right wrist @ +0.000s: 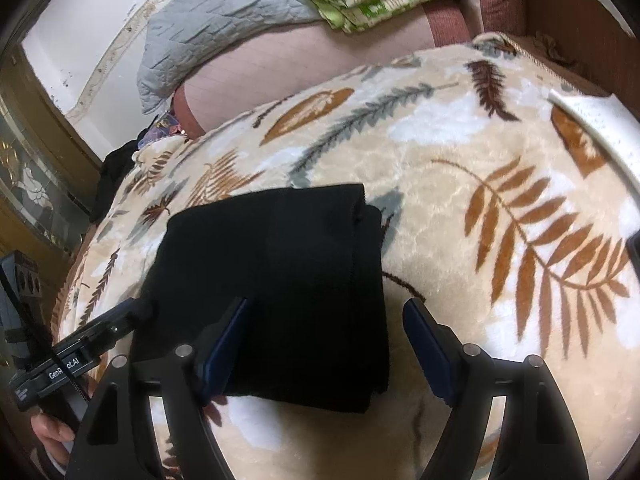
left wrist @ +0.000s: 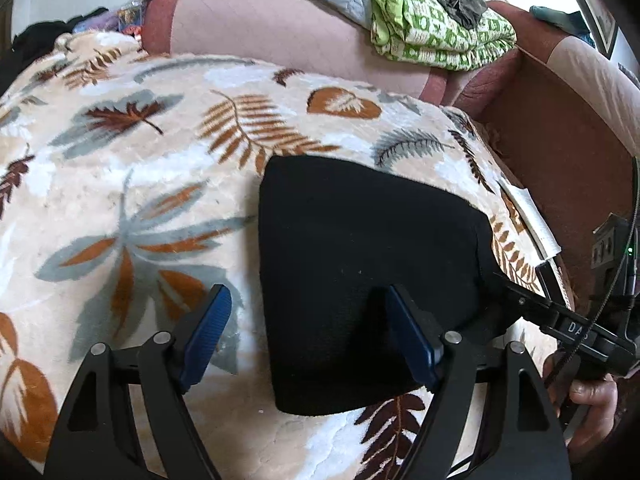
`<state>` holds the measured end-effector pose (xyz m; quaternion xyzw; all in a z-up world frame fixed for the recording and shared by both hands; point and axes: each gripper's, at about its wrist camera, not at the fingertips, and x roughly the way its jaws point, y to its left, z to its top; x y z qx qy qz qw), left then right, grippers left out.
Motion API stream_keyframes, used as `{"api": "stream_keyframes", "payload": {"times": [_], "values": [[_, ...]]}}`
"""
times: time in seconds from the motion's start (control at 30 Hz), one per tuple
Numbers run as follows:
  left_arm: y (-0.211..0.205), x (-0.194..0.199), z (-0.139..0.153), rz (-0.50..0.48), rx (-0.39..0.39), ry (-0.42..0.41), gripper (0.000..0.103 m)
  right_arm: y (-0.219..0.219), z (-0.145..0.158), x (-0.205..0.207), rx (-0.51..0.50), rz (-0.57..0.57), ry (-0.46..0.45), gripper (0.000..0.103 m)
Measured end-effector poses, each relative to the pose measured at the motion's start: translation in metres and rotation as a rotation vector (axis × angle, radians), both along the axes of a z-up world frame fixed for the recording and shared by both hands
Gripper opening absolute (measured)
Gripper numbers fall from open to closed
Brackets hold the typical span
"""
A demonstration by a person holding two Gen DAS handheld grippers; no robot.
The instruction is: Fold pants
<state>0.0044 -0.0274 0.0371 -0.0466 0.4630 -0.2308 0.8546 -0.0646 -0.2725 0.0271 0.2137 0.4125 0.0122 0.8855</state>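
Note:
The black pants point(left wrist: 360, 264) lie folded into a compact rectangle on a cream leaf-patterned blanket point(left wrist: 140, 200). They also show in the right wrist view point(right wrist: 280, 272). My left gripper point(left wrist: 308, 320) is open, hovering over the bundle's left edge, holding nothing. My right gripper point(right wrist: 328, 336) is open over the bundle's near right edge, empty. In the left wrist view the right gripper's tip point(left wrist: 516, 292) touches the bundle's right side. In the right wrist view the left gripper point(right wrist: 132, 312) sits at the bundle's left corner.
The blanket point(right wrist: 500, 160) covers a pink sofa point(left wrist: 260, 24). A green patterned cloth pile point(left wrist: 432, 28) and a grey quilt point(right wrist: 224, 20) lie on the backrest. A white paper strip point(right wrist: 600, 136) lies on the blanket. Dark clothes point(left wrist: 36, 40) lie at the far left end.

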Motion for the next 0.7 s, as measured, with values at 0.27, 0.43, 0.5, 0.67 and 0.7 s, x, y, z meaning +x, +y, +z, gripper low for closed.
{"api": "stream_keyframes", "payload": {"times": [0.27,0.43,0.5,0.67,0.7], "values": [[-0.002,0.005,-0.008,-0.009,-0.039,0.025,0.083,0.004,-0.004,0.008,0.008,0.025,-0.002,0.082],[-0.004,0.01,-0.014,-0.002,-0.05,0.044,0.086,0.003,-0.009,0.009,0.03,0.022,-0.005,0.084],[-0.004,0.011,-0.014,-0.001,-0.051,0.045,0.087,0.004,-0.009,0.01,0.028,0.023,-0.009,0.085],[-0.006,0.012,-0.017,0.005,-0.06,0.049,0.09,0.006,-0.009,0.01,0.028,0.031,-0.014,0.085],[-0.006,0.012,-0.017,0.003,-0.059,0.047,0.09,0.006,-0.009,0.011,0.029,0.031,-0.014,0.085]]}}
